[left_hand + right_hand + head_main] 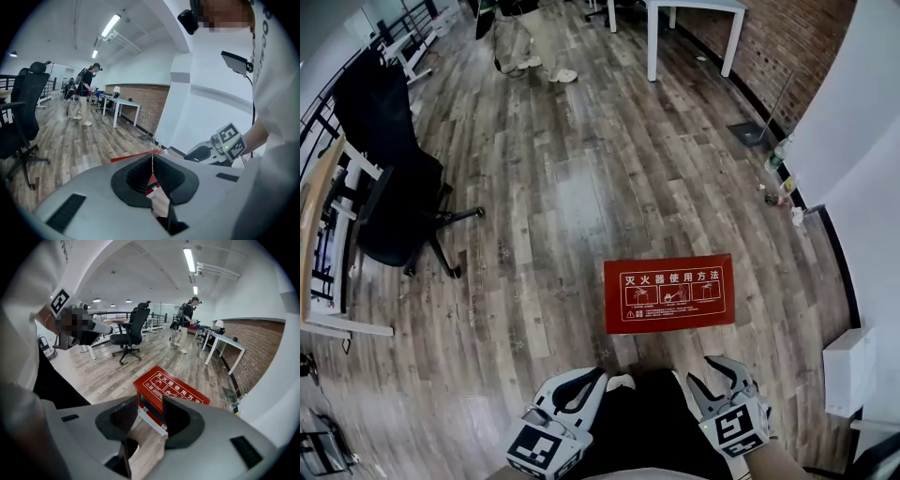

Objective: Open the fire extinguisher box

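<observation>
The red fire extinguisher box (pixel 668 293) stands on the wood floor with its lid down; white print covers the top. In the right gripper view the box (pixel 171 390) shows its white lower front edge and small latches. My right gripper (pixel 150 411) hovers short of the box, jaws open with nothing between them. It sits at the bottom right of the head view (pixel 719 372). My left gripper (pixel 152 161) is shut and holds nothing, with a sliver of the red box seen past its tips. It sits low in the head view (pixel 572 389), nearer than the box and to its left.
A black office chair (pixel 389 187) stands at the left beside a desk. A white table (pixel 689 19) and a standing person (pixel 525 37) are at the far end. Bottles (pixel 778 183) and a white unit (pixel 848 370) line the right wall.
</observation>
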`<state>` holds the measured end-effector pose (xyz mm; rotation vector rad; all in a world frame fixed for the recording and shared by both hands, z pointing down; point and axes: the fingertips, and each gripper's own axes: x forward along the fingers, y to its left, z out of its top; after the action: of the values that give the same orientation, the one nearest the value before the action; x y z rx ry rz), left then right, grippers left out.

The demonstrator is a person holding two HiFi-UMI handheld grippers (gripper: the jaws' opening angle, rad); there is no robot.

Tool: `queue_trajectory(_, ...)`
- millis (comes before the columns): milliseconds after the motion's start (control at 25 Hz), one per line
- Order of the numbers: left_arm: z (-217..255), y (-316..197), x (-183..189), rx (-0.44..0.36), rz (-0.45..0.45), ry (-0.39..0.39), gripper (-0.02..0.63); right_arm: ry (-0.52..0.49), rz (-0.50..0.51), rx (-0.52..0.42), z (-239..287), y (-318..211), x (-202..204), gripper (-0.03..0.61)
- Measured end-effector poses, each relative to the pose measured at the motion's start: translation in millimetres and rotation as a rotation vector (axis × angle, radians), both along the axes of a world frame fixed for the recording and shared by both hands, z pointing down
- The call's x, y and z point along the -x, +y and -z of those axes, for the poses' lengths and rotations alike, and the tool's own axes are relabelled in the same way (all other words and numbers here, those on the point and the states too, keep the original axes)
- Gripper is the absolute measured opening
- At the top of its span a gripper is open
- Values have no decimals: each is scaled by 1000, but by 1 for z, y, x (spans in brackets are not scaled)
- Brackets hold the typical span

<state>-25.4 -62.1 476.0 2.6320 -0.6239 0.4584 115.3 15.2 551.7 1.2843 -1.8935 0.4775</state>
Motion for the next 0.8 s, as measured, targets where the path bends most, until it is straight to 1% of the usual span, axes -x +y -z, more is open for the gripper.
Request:
queue_trajectory(120,-23,-8,-8,9,23,-10,8,105,69,30,-39,-14,-13,155)
queue_trajectory(280,-43,-19,-17,22,83,-19,8,307,182,53,-88,-28,-37,163)
queue_trajectory(320,-48,-19,-17,25,96,-24,8,366,218,46,-99,-31,-42,169)
queue_trajectory(400,-55,-20,-16,28,112,-37,8,482,287,14,-120,-37,-51,202)
queue_trajectory(480,-57,-22,-15,28,119,-41,8,573,330,-12,-140,-41,-60,227)
queue_trajectory(640,-52,-27,-15,22,122,-35,8,689,323,-34,-175,-48,-82,232)
queue_trajectory(800,-46,-32,-15,15,123,-26,8,756,296,-53,-199,-53,-94,232)
